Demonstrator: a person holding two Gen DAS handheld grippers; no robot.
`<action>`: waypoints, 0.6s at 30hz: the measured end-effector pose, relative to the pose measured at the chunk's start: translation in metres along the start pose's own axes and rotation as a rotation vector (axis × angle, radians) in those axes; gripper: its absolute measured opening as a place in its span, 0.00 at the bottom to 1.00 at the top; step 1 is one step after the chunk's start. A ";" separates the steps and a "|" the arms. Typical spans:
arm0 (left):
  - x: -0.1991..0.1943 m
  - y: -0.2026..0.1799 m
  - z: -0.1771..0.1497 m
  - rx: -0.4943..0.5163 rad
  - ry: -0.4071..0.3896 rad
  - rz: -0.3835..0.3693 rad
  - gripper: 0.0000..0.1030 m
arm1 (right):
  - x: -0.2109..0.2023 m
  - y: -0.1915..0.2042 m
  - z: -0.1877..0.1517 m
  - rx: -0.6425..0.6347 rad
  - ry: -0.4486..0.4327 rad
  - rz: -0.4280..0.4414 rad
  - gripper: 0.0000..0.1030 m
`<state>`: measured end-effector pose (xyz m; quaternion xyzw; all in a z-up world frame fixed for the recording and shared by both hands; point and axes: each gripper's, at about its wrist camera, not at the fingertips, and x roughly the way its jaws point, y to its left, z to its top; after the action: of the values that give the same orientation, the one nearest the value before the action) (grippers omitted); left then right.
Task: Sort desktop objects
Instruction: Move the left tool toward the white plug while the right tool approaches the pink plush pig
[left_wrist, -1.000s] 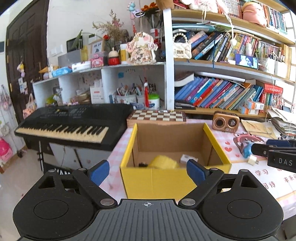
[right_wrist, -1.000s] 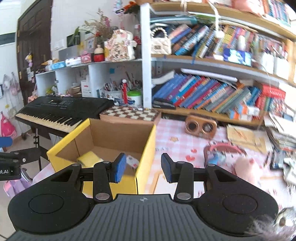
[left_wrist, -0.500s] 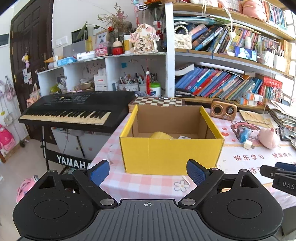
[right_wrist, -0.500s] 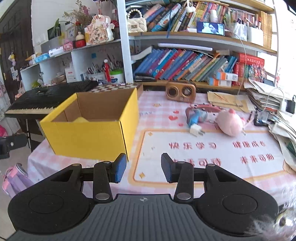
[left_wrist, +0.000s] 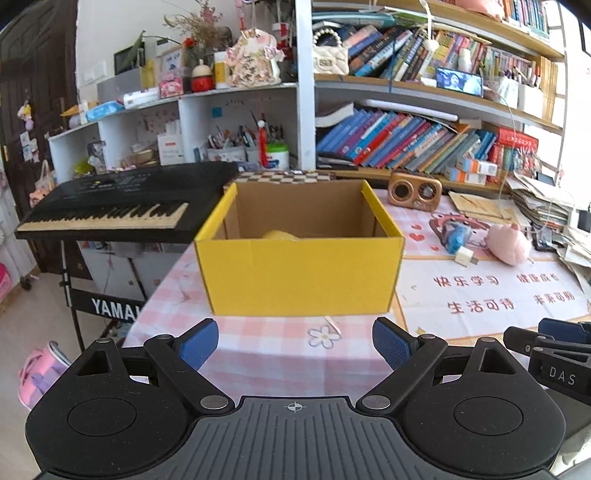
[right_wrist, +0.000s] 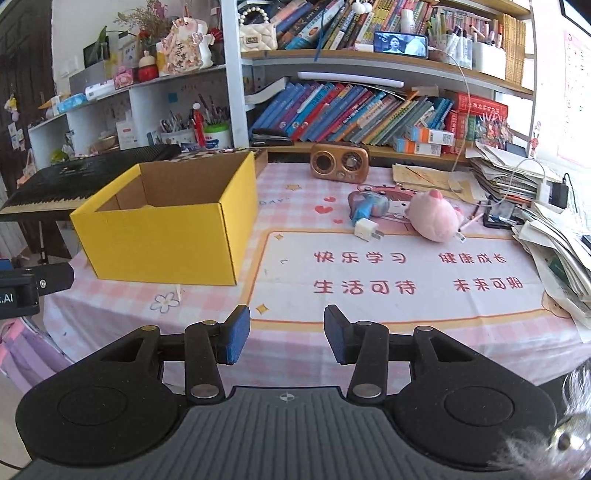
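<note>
Both jaws spread, empty: left gripper (left_wrist: 294, 343) faces the yellow box (left_wrist: 299, 273); right gripper (right_wrist: 287, 334) hovers over the tablecloth (right_wrist: 369, 332).

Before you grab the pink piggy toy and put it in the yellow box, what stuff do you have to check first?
1. Right tool open and holding nothing: ok.
2. Left tool open and holding nothing: ok.
3. Pink piggy toy uncovered on top: ok.
4. White charger apart from piggy: ok.
5. Yellow box open on top: ok.
6. Enough space left inside box: cannot tell.
</note>
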<state>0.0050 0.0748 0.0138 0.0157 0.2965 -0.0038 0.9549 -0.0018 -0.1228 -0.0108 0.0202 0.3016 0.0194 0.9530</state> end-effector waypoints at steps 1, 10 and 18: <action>0.001 -0.003 -0.001 0.003 0.006 -0.006 0.90 | -0.001 -0.001 -0.001 0.001 0.001 -0.005 0.43; 0.005 -0.028 -0.009 0.045 0.041 -0.043 0.90 | -0.001 -0.015 -0.009 0.022 0.026 -0.034 0.48; 0.015 -0.050 -0.009 0.045 0.070 -0.061 0.93 | 0.004 -0.034 -0.010 0.032 0.045 -0.048 0.55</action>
<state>0.0118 0.0254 -0.0035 0.0280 0.3297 -0.0391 0.9429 -0.0033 -0.1562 -0.0229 0.0277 0.3236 -0.0080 0.9458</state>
